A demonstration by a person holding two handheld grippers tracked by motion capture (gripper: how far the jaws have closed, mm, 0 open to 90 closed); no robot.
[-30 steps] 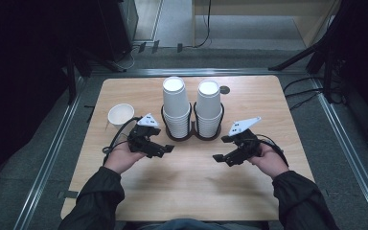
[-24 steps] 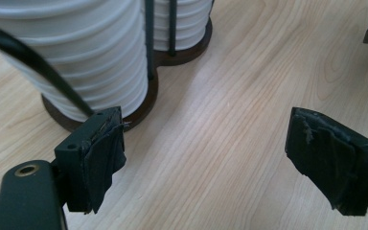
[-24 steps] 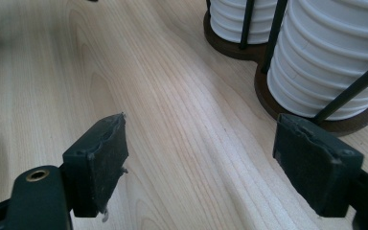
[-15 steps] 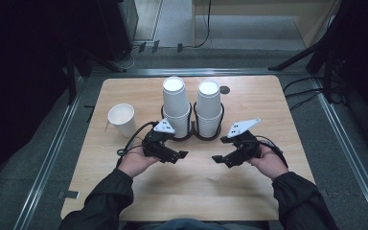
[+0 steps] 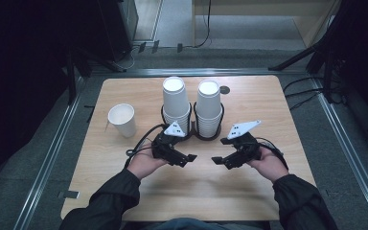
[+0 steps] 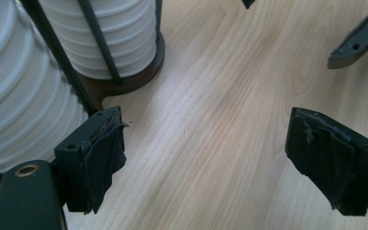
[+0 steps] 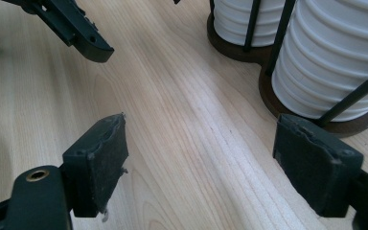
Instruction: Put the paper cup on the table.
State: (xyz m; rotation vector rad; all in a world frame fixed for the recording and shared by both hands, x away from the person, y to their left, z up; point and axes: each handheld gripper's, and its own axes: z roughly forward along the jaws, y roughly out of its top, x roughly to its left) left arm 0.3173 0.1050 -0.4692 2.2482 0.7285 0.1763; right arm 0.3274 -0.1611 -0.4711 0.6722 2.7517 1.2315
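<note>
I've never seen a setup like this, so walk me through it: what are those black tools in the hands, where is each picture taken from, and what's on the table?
A person holds two hand-held grabbers, the left gripper and the right gripper. Both stand open and hold nothing. One picture looks down from above; the other two come from cameras riding on each gripper, looking along its black jaws. On the wooden table stand two stacks of paper cups in a black wire holder, and a single cup stands apart at the left.

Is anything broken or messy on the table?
Nothing spilled. One cup stands alone, apart from the two stacks in the holder. The tape on the left gripper's fingers looks torn and frayed.
</note>
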